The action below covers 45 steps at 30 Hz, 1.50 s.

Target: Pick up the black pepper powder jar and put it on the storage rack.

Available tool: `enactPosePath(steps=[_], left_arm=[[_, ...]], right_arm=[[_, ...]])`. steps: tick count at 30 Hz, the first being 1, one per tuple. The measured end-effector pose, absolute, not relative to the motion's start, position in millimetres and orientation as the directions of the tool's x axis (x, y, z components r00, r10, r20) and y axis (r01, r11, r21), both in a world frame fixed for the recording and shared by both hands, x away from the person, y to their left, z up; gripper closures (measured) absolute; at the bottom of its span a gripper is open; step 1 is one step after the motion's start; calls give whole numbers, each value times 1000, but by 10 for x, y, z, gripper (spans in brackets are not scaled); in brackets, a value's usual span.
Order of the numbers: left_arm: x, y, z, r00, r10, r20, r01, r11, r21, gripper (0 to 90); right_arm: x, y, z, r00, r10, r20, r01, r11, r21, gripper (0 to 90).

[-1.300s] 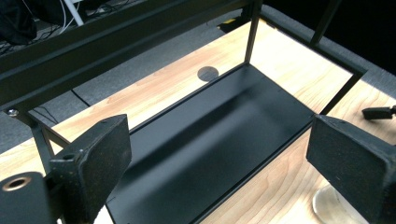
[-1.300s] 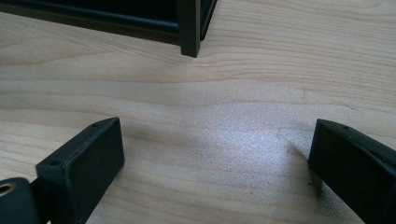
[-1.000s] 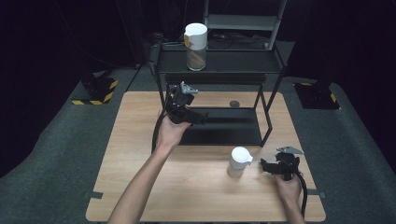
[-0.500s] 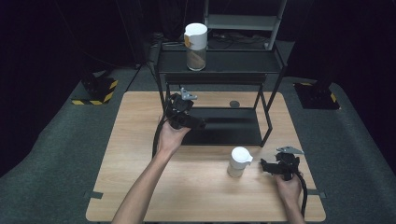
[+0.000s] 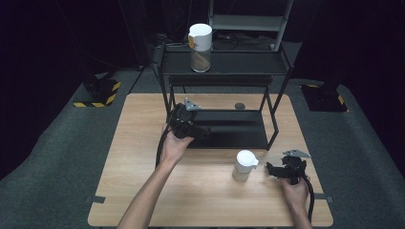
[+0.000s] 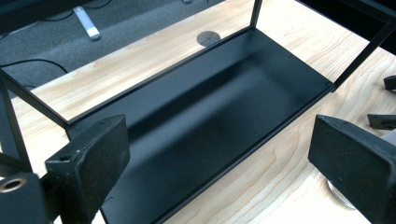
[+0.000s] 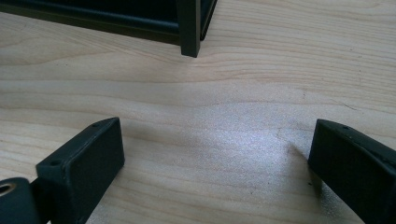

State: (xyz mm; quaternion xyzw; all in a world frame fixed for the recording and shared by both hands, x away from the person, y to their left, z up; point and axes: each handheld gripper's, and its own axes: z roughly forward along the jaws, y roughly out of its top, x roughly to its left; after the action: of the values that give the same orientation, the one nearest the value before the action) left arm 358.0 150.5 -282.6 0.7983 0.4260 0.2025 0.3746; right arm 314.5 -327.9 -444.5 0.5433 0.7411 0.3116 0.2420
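Both grippers are gaping wide, holding nothing. The left gripper (image 5: 191,126) is hovering at the rack's (image 5: 229,71) bottom shelf; the right gripper (image 5: 282,170) is resting beside a white cup (image 5: 244,164) on the table (image 5: 138,157). Another cup (image 5: 200,46) is standing up top. Possibly this one is going next.

A light wooden counter (image 5: 143,143) fills the centre of the frame, standing on grey carpeted floor (image 5: 52,152). The room behind is dark, nearly black along the top. At the upper left of the frame a black base with yellow-and-black hazard stripes (image 5: 98,93) sits on the carpet; another dark base (image 5: 325,95) lies at the upper right. A grey metal shelf frame (image 5: 248,21) stands at the top centre, with cables (image 5: 229,45) trailing below it.
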Motion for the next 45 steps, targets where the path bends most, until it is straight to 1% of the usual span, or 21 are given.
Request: enactPosePath(steps=[13, 25, 30, 41, 45], left_arm=[[3528, 1527, -3080, 547, 837, -14, 547, -344, 763, 56], [3506, 1560, -3414, 527, 848, -55, 595, -322, 736, 56], [3476, 1601, -3564, 506, 859, -80, 615, -293, 732, 56], [3441, 1653, -3729, 491, 864, -112, 634, -266, 726, 57], [3421, 1641, -3787, 485, 868, -102, 637, -272, 721, 57]], right_arm=[[3145, -3278, -4444, -292, 956, -20, 655, 216, 725, 28], [3145, -3279, -4445, -293, 956, -21, 654, 216, 725, 28], [3145, -3279, -4445, -293, 956, -21, 654, 216, 725, 28], [3145, -3278, -4445, -292, 956, -21, 654, 216, 725, 28], [3145, -3278, -4445, -293, 956, -21, 654, 216, 725, 28]])
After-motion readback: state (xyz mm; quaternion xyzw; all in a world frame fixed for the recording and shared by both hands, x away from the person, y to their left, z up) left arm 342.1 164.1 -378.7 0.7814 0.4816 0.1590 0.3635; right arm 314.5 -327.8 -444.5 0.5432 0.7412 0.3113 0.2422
